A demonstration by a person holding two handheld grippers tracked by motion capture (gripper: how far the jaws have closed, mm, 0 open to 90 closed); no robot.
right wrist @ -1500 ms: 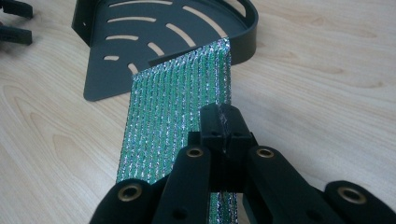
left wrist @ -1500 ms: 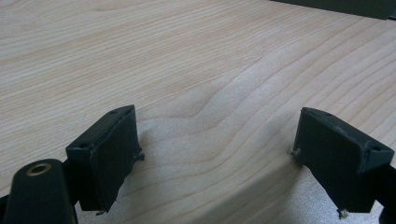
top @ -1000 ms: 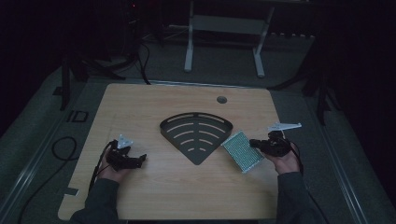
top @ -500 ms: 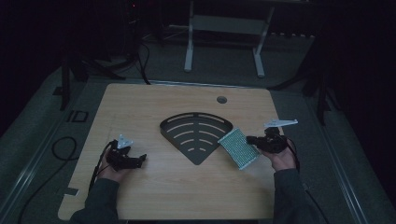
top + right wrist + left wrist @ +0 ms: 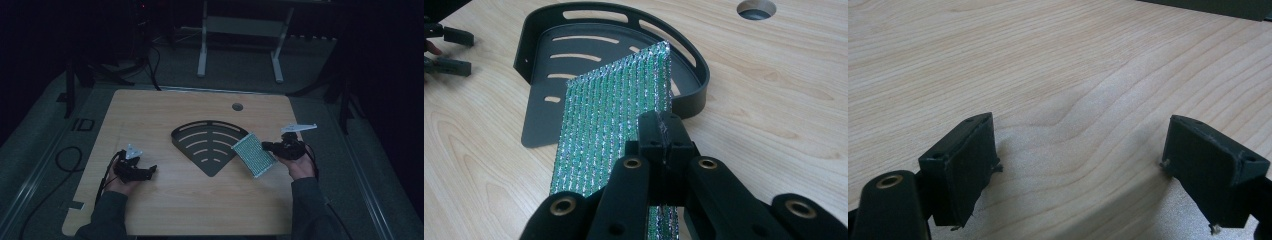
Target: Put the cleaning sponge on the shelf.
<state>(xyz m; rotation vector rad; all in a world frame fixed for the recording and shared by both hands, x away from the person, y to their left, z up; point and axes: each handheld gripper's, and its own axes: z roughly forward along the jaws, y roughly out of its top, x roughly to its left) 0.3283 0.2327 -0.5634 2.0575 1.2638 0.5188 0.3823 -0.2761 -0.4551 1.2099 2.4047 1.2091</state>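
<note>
Green sponge (image 5: pixel 254 154) nearer black tray (image 5: pixel 207 142)

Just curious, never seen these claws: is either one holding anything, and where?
The right gripper pinches the glittery green-and-silver rectangular sheet by its near edge. The left gripper holds nothing.

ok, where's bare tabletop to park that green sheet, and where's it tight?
Free: the wide strip of table behind the black fan-shaped tray, broken just by the cable hole, and the near edge between the two forearms. Tight: the gap between the tray and the right tool, where the green glitter sheet overhangs the tray's rim. The left tool takes the near-left patch.
</note>
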